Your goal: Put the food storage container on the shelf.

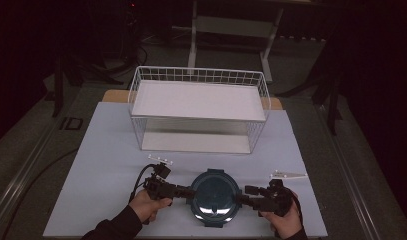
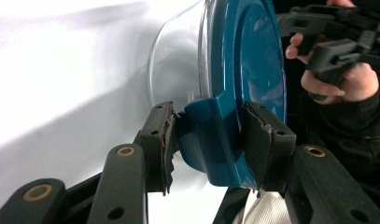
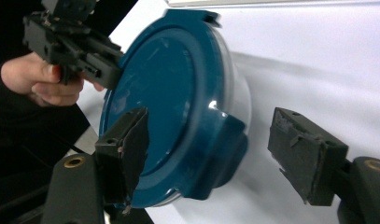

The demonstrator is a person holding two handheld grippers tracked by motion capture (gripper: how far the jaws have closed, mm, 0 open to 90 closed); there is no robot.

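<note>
Since the lidded bowl [image 1: 214,197] looks to be clear glass under a hard teal plastic lid [image 1: 214,192], you should treat it as fairly heavy, stiff and breakable, with a smooth wall that would likely slip under the pads. The four clip tabs on the lid are the sensible places to take hold, because they stick out past the rim and give the fingers flat faces to bear on.

Nearest you, the bowl sits on the counter [image 1: 106,165] at its front edge, between your two hands. Your left gripper [image 2: 212,142] comes in level from the bowl's left side, hand wrapped around the handle, forearm entering from below. Its fingers [image 2: 160,135] are closed about halfway and pinch the left tab [image 2: 211,135], one pad against each face, so that side is gripped.

Your right gripper [image 3: 214,154] mirrors it from the bowl's right side, also held level and pointed inward at the bowl. Its fingers [image 3: 302,154] stand apart around the right tab [image 3: 220,149]: one pad lies close over the lid's top, whether touching you cannot tell, while the other is clear of the tab with bare counter showing between. That side holds nothing yet. Judging by this, lifting on one tab alone would risk popping the clip or tipping the glass.

Beyond the bowl, well apart toward the far edge of the counter, stands a white wire basket [image 1: 198,107] with a flat white shelf [image 1: 196,100] across it.
</note>
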